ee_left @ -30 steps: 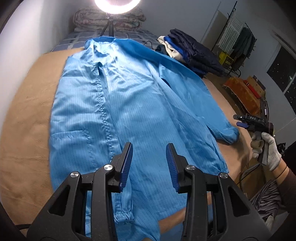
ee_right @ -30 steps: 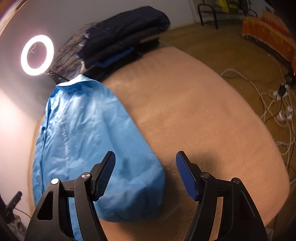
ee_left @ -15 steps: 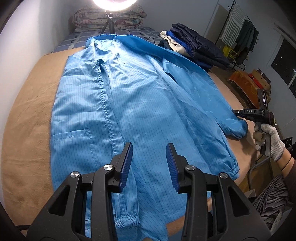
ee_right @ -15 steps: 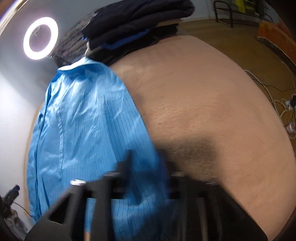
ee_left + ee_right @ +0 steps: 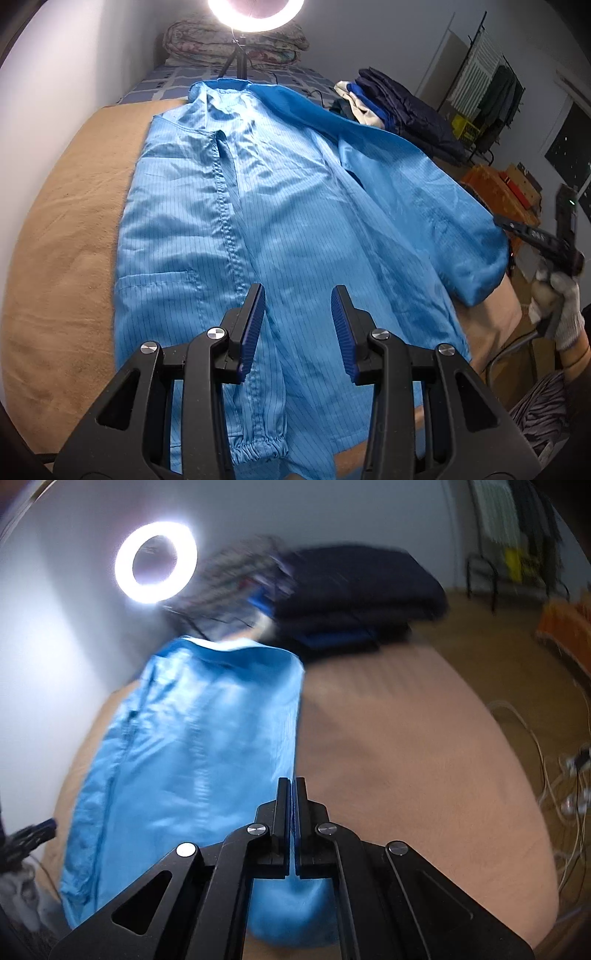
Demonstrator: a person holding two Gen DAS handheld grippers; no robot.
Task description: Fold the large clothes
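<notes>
While the left gripper hovers with its jaws spread and empty above the hem, the right gripper has just closed and pinches the sleeve of the blue coat, lifted off the tan bed, with folded dark clothes stacked beyond.
</notes>
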